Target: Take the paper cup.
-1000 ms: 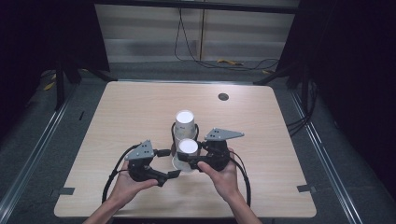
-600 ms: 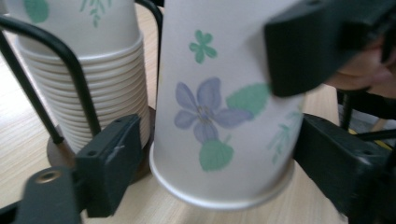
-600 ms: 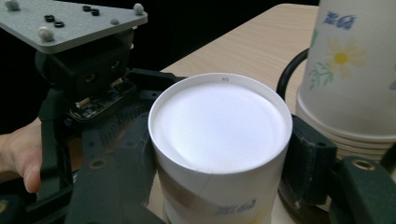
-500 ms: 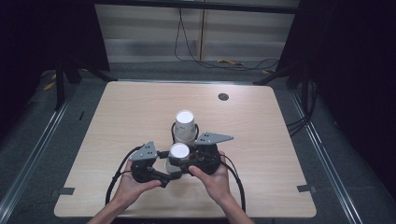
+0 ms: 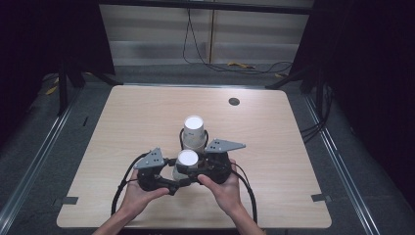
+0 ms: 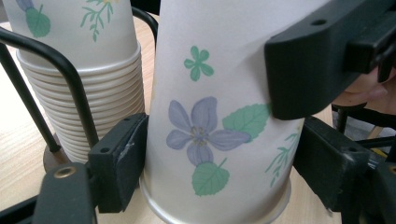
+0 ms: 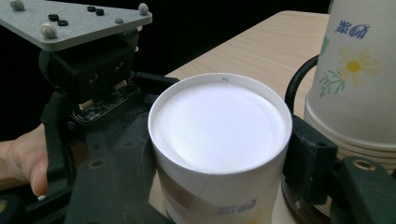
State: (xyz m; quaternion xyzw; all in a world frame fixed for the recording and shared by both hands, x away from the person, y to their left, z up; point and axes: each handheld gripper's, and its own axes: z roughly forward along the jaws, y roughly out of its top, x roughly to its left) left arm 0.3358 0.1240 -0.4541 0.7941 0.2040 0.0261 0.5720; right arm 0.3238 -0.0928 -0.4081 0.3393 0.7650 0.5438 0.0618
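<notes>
Near table edge: upturned floral paper cup (image 5: 186,164) gripped by right jaws; left jaws just closing, touching it.

Left tongs (image 5: 172,172) just closing, right tongs (image 5: 195,166) clamped — hands adjacent

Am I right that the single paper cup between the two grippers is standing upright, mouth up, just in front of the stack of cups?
Not quite: the single cup stands upside down, closed base up and rim on the table, as the right gripper view shows. It does sit between the grippers, in front of the stack of cups.
</notes>
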